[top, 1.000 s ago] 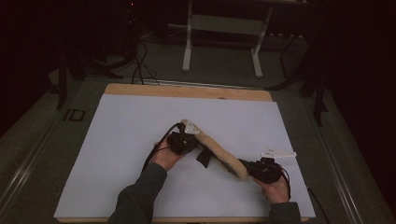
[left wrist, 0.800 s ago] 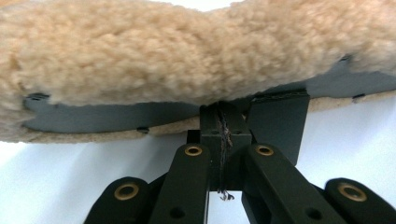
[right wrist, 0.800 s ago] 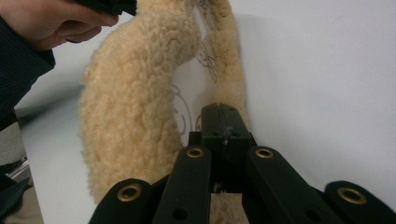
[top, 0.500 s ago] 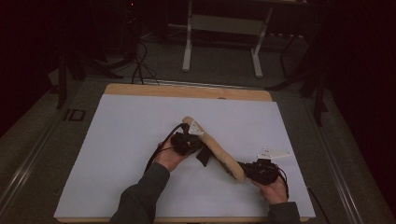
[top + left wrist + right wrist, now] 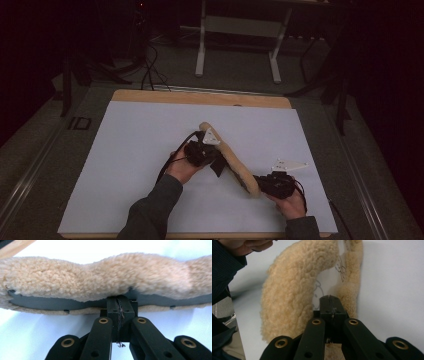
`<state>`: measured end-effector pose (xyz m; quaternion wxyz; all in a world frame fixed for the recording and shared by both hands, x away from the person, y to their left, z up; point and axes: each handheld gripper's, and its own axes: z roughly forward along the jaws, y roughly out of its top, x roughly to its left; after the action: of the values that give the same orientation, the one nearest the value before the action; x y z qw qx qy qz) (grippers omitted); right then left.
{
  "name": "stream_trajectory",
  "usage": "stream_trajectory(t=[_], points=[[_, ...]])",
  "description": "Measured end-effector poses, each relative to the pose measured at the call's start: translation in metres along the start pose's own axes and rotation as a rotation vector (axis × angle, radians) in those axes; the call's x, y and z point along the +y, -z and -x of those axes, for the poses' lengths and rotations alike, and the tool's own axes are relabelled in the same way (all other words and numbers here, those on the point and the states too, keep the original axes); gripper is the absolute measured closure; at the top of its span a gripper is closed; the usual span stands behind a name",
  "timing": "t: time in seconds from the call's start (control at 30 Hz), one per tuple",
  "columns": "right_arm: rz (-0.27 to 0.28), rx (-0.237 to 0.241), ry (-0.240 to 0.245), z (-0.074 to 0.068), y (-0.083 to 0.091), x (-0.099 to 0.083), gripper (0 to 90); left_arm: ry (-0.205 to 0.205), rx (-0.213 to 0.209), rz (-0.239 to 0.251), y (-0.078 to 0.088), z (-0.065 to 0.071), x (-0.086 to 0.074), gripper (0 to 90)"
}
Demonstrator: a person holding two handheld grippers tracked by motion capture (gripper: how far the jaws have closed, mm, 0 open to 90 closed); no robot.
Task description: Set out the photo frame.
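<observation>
A long tan fleece pad point(image 5: 234, 159) with a dark grey inner edge hangs slantwise above the white table top point(image 5: 130, 150), held at both ends. My left gripper point(image 5: 216, 150) is shut on the pad's upper part. In the left gripper view its jaws point(image 5: 119, 303) pinch the grey edge under the fleece point(image 5: 100, 277). My right gripper point(image 5: 256, 184) is shut on the pad's lower end. Seen from the right gripper view, the closed jaws point(image 5: 331, 303) bite the pad where the curled fleece point(image 5: 292, 290) folds around a white printed lining point(image 5: 319, 293).
A black strap point(image 5: 218, 168) dangles under the pad's middle. The table's wooden far edge point(image 5: 200, 98) borders a dark floor with a white metal stand point(image 5: 202, 55) and cables point(image 5: 147, 70). The person's sleeve point(image 5: 224, 267) lies left of the right gripper.
</observation>
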<state>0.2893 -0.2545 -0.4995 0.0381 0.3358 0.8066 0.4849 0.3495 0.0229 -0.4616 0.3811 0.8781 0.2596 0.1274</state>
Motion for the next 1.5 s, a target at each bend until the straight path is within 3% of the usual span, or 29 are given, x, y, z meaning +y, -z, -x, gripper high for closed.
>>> stream_trajectory(t=[0.9,1.13,1.37,1.5], points=[[-0.03,0.024,0.042,-0.014,-0.016,0.004,90.0,-0.017,-0.001,-0.009,-0.001,0.001,0.005,90.0],[-0.033,0.023,0.042,-0.014,-0.017,0.004,90.0,-0.018,-0.024,0.017,0.007,0.007,0.002,90.0],[-0.047,0.018,0.054,-0.016,-0.02,0.004,90.0,-0.054,-0.04,0.011,0.011,0.02,-0.001,90.0],[-0.048,0.017,0.057,-0.017,-0.02,0.004,90.0,-0.053,-0.046,-0.002,0.008,0.017,0.001,90.0]])
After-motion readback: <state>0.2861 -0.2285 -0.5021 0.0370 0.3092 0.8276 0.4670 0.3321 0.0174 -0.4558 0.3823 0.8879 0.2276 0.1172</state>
